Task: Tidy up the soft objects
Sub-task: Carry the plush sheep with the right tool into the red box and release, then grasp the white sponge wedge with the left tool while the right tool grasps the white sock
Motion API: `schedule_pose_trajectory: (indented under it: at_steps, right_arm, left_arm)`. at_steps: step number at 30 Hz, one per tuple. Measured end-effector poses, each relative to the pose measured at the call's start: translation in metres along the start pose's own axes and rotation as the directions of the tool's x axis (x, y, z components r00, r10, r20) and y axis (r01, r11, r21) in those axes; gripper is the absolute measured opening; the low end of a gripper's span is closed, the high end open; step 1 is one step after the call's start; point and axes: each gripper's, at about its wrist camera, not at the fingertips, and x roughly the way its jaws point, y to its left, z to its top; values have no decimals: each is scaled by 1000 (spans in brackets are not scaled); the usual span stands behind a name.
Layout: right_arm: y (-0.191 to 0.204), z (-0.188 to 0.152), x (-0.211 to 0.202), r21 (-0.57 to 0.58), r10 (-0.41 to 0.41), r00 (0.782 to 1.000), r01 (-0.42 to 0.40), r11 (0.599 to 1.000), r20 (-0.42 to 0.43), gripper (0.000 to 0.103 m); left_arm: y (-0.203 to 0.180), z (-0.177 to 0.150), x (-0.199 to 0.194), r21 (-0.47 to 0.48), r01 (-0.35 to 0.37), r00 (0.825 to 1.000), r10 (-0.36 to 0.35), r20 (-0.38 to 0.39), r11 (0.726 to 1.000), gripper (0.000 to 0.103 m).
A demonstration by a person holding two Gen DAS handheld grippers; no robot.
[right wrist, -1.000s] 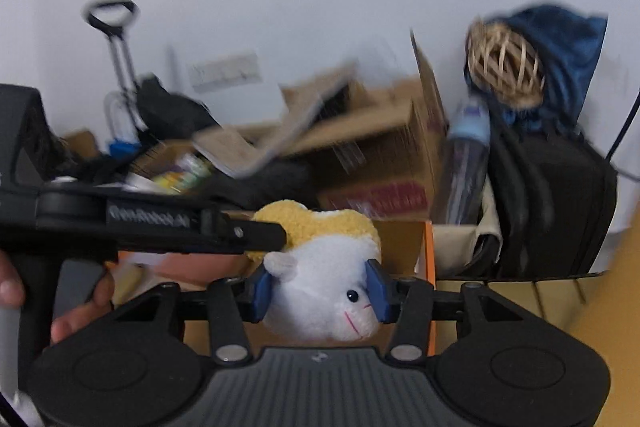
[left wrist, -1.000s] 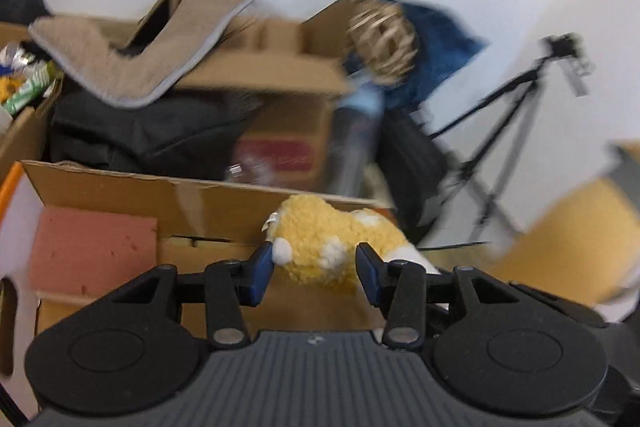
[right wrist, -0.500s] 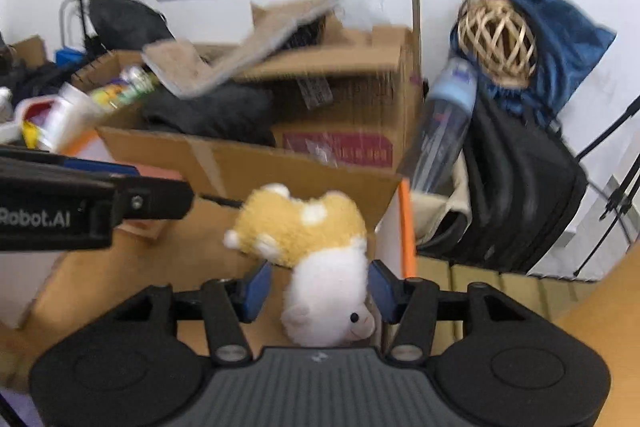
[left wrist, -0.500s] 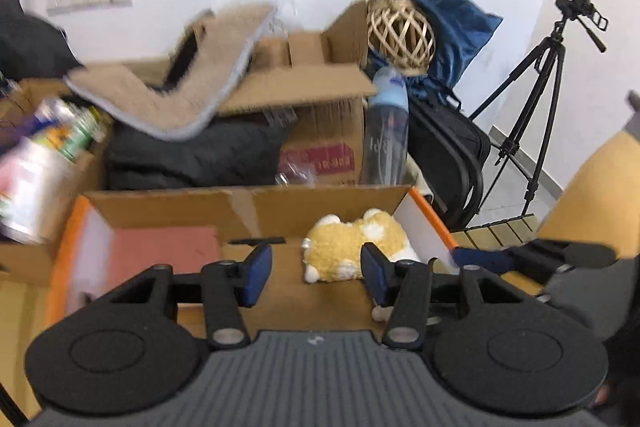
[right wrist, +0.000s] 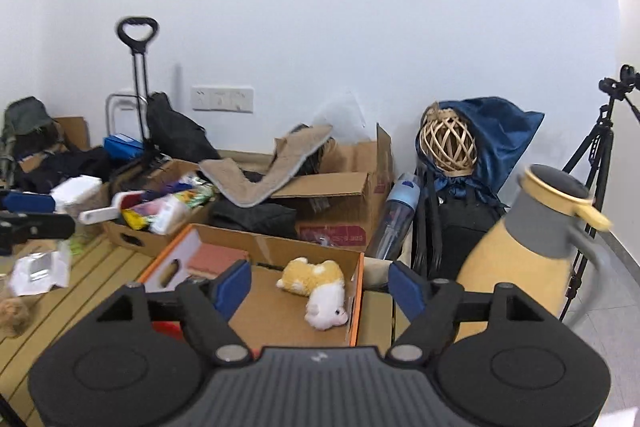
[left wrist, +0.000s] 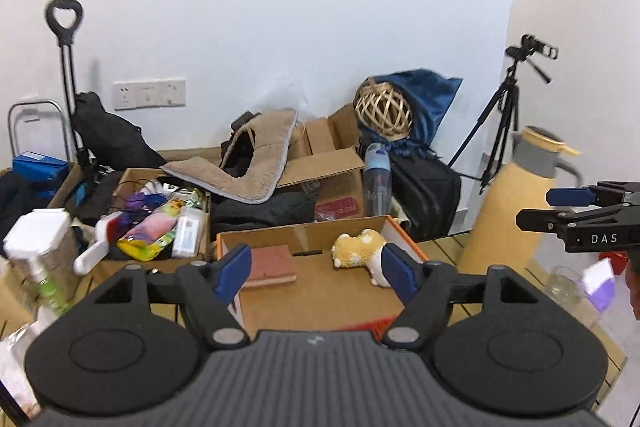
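Lying loose in the box (right wrist: 356, 291) beside a pink block (right wrist: 212, 259), plush toy (right wrist: 316, 287), left hand-held gripper (left wrist: 316, 273) and right hand-held gripper (right wrist: 320, 285) both spread, jaws just widened, nothing gripped, well clear above the toy.

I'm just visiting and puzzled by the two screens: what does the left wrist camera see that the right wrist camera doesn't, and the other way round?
Only the left wrist view shows the tall white-lidded jar and a clear glass at the far right. Only the right wrist view shows the crumpled white packet on the slatted table and a grey-green bundle in the far corner. Both show the plush toy lying in the open cardboard box, the wicker ball, the yellow jug and the tripod.
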Motion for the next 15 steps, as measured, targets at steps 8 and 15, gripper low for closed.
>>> schedule_pose_trajectory:
  at_steps: [8, 15]
  right_arm:
    - [28, -78, -114, -28, 76, 989, -73, 997, 128, 87]
    - [59, -200, -201, -51, 121, 965, -112, 992, 231, 94]
  left_arm:
    - [-18, -90, -122, 85, -1, 989, -12, 149, 996, 88]
    - [-43, -222, -218, 149, -47, 958, 3, 287, 988, 103]
